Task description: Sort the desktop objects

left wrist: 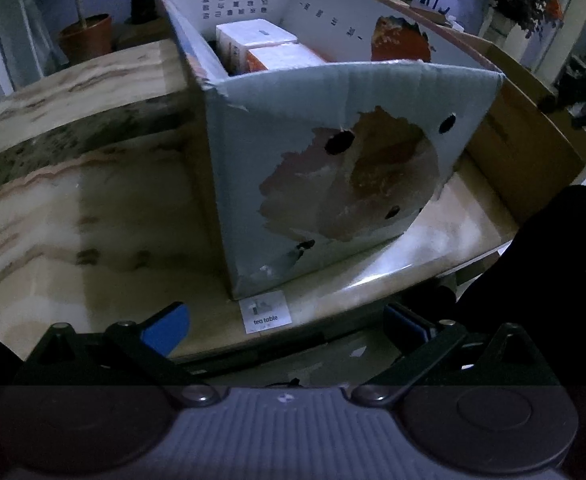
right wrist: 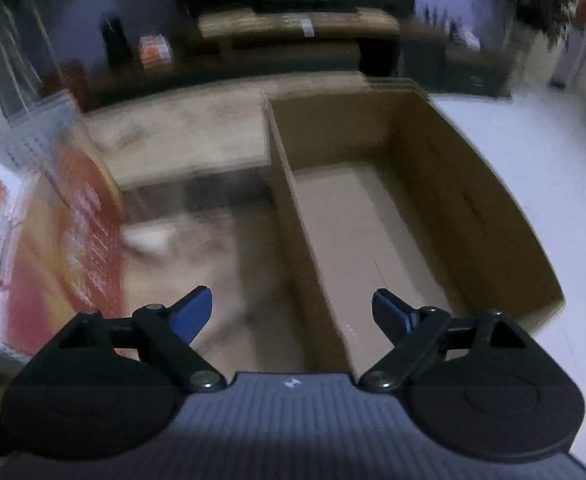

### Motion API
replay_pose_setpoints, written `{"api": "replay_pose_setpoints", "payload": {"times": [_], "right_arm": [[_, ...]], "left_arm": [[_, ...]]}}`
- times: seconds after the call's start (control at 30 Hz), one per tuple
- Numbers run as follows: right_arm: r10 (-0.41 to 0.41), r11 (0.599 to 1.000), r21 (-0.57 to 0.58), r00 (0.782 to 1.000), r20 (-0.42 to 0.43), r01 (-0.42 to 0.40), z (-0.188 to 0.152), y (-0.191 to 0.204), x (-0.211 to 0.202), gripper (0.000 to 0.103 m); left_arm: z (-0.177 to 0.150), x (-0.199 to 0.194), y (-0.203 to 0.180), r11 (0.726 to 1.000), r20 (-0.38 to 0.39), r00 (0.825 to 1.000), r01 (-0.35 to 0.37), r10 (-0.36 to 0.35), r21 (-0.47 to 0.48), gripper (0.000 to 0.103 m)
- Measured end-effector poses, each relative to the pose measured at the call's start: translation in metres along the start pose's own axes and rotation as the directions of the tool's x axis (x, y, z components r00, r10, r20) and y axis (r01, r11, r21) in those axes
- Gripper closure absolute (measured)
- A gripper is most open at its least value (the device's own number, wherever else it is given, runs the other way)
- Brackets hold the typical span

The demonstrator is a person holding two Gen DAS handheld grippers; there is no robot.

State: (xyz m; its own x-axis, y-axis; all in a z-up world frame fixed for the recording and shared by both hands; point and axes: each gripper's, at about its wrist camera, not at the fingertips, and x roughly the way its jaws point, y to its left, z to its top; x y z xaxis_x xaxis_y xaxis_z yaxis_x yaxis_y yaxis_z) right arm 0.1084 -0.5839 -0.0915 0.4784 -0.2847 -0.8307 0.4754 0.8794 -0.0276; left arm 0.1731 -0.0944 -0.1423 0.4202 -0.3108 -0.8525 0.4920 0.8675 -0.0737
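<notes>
Both sets of jaws are spread with nothing between them. The left gripper [left wrist: 289, 328] hangs low at the bench [left wrist: 53, 240] edge, facing the near end wall of the white box [left wrist: 333, 184], which stands on the bench and already holds two white-and-orange packs [left wrist: 269, 46] at its far end. The right gripper [right wrist: 293, 312] hovers above the near end of the brown box [right wrist: 373, 240], straddling its left wall; that box looks bare inside.

With no loose item in plain view, the step in hand is probably a search for the next thing to sort. A pale blurred scrap [right wrist: 149, 236] lies on the bench between the two boxes, though motion blur makes it hard to say what it is. To do this well, slow the right gripper until the view settles, then come down over the scrap with the fingers clear of both box walls.

A small label [left wrist: 265, 313] at the bench edge reads "tea table". Dark characters printed inside the white box are too small to read.
</notes>
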Motion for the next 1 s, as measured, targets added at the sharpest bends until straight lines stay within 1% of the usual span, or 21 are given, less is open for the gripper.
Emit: {"api": "replay_pose_setpoints", "payload": {"times": [0.03,0.1,0.17,0.27,0.33,0.4,0.43,0.47,0.53,0.6,0.63,0.7,0.73,0.8,0.83,0.93,1.0], "right_arm": [[-0.018,1.0,-0.019,1.0,-0.01,0.018,-0.006,-0.002,0.007,0.016],[-0.039,0.998,-0.053,0.999,0.004,0.039,-0.013,-0.002,0.016,0.016],[-0.045,0.997,-0.059,0.999,0.009,0.045,-0.014,-0.003,0.026,0.016],[-0.031,0.999,-0.04,0.998,-0.049,0.029,-0.011,-0.01,0.048,0.016],[-0.029,0.998,-0.053,0.996,-0.081,0.024,-0.009,-0.011,0.058,0.016],[-0.032,0.998,-0.054,0.993,-0.111,0.026,-0.01,-0.01,0.07,0.02],[-0.036,0.998,-0.049,0.992,-0.125,0.031,-0.011,-0.01,0.075,0.035],[-0.042,0.998,-0.045,0.99,-0.132,0.037,-0.01,-0.01,0.079,0.046],[-0.064,0.997,-0.049,0.988,-0.141,0.058,-0.009,-0.009,0.087,0.046],[-0.074,0.996,-0.049,0.988,-0.134,0.068,-0.008,-0.009,0.092,0.051],[-0.065,0.997,-0.043,0.989,-0.135,0.06,-0.007,-0.01,0.093,0.055],[-0.01,1.0,-0.007,0.988,-0.156,0.009,-0.005,-0.012,0.095,0.077],[0.039,0.998,0.054,0.985,-0.167,-0.03,-0.003,-0.016,0.094,0.085],[0.153,0.973,0.198,0.977,-0.149,-0.122,-0.001,-0.028,0.091,0.086],[0.193,0.956,0.248,0.972,-0.133,-0.156,-0.001,-0.033,0.088,0.086],[0.256,0.915,0.345,0.963,-0.089,-0.211,-0.001,-0.043,0.08,0.085],[0.296,0.876,0.412,0.954,-0.046,-0.252,0.0,-0.052,0.071,0.084]], "left_arm": [[0.0,0.001,0.0,1.0,-0.001,1.0,-0.001,0.001,0.002,0.001],[0.0,0.002,-0.001,1.0,-0.005,1.0,-0.004,0.004,0.007,0.001],[-0.001,0.004,-0.004,1.0,-0.011,1.0,-0.009,0.009,0.015,0.001],[-0.001,0.007,-0.006,1.0,-0.017,1.0,-0.014,0.015,0.025,0.001],[-0.002,0.009,-0.006,1.0,-0.02,1.0,-0.015,0.015,0.028,0.001],[-0.002,0.011,-0.007,0.999,-0.024,1.0,-0.017,0.018,0.028,0.001],[-0.002,0.011,-0.007,0.999,-0.025,1.0,-0.018,0.019,0.028,0.001],[-0.002,0.012,-0.007,0.999,-0.027,0.999,-0.018,0.019,0.027,0.001],[-0.001,0.013,-0.006,1.0,-0.028,0.999,-0.015,0.016,0.026,0.001],[-0.001,0.013,-0.006,1.0,-0.028,1.0,-0.013,0.014,0.025,0.001],[0.0,0.013,-0.006,1.0,-0.027,1.0,-0.011,0.012,0.024,0.001],[0.0,0.013,-0.006,1.0,-0.024,1.0,-0.006,0.007,0.021,0.001],[0.0,0.012,-0.006,1.0,-0.022,1.0,-0.005,0.005,0.018,0.001],[0.0,0.011,-0.004,1.0,-0.018,1.0,-0.001,0.002,0.011,0.001],[0.0,0.011,-0.004,1.0,-0.017,1.0,0.0,0.0,0.008,0.001],[0.001,0.009,-0.002,1.0,-0.008,1.0,0.005,-0.005,-0.001,0.001],[0.002,0.007,-0.002,1.0,-0.001,1.0,0.01,-0.01,-0.005,0.001]]}}
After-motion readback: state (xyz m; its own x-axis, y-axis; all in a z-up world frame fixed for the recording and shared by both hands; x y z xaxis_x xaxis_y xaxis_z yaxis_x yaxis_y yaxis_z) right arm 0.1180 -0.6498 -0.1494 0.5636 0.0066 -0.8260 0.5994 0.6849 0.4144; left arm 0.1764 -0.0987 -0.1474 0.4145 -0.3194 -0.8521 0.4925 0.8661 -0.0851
